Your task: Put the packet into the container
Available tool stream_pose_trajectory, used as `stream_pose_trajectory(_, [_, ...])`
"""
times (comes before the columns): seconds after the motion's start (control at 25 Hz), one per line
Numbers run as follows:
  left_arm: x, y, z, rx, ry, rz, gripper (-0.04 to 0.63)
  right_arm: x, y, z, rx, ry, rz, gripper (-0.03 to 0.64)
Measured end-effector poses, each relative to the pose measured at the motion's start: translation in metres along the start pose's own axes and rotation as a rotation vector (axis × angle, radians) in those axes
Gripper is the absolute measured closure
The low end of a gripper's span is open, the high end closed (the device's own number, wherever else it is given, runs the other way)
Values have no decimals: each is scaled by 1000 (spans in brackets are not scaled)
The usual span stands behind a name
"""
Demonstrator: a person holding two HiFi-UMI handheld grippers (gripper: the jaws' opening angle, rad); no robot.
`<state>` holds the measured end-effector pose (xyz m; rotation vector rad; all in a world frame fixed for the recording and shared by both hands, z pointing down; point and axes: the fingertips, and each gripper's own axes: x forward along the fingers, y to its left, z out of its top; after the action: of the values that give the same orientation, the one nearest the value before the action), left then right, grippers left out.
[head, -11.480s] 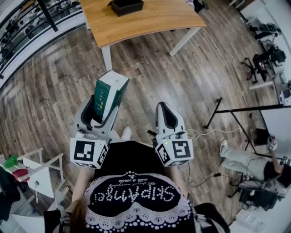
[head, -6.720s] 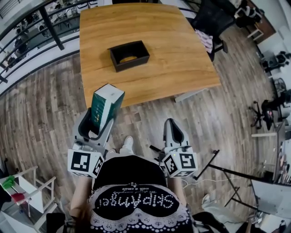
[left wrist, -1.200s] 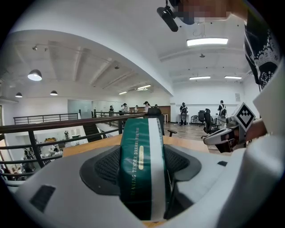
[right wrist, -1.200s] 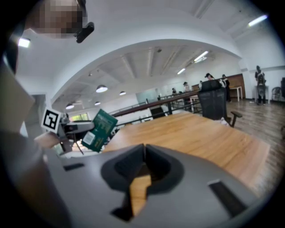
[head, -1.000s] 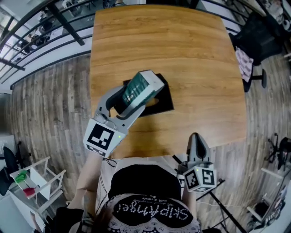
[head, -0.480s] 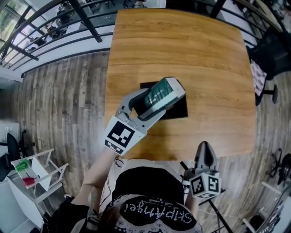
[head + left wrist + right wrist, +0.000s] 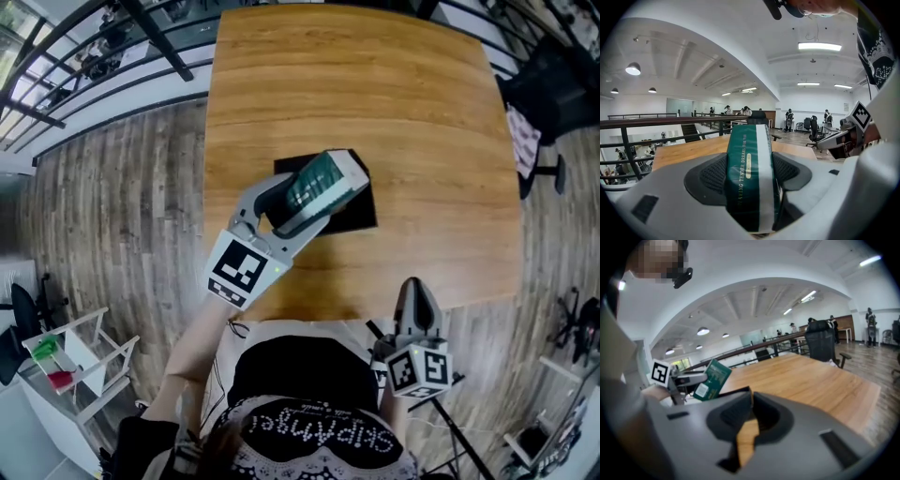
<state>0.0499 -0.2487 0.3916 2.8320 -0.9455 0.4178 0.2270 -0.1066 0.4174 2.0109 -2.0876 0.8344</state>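
A green and white packet [image 7: 314,187] is clamped between the jaws of my left gripper [image 7: 298,192], which holds it over the black container [image 7: 352,208] on the wooden table [image 7: 375,94]. In the left gripper view the packet [image 7: 750,176] fills the gap between the pads. The packet hides most of the container's inside. My right gripper [image 7: 415,298] hangs at the table's near edge, shut with nothing in it; its jaws [image 7: 750,401] meet at the tips. From the right gripper view the packet [image 7: 712,379] shows at the left above the container's rim.
The table's near edge runs just in front of the person's body. A black office chair [image 7: 553,89] stands at the table's right. A railing [image 7: 84,56] runs along the left, and a small white rack [image 7: 70,361] stands on the floor at lower left.
Over the earlier frames the person walked up to the table carrying the packet. In the last second the left gripper has stayed over the container with the packet; the right gripper stays low.
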Motion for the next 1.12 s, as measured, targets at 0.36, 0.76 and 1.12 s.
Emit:
stream_pose_trajectory(0.36, [3,1,-7,6,-4,-7,264,3,4,-4,7,6,9,575])
stream_pose_trajectory(0.76, [7,0,-22,24,26,-26,264,9,7,-2,6,5,27,575])
stream_pose_trajectory(1.12, [17,-7,-39,88,82,-44,264,11,2,-1,14,9,26,575])
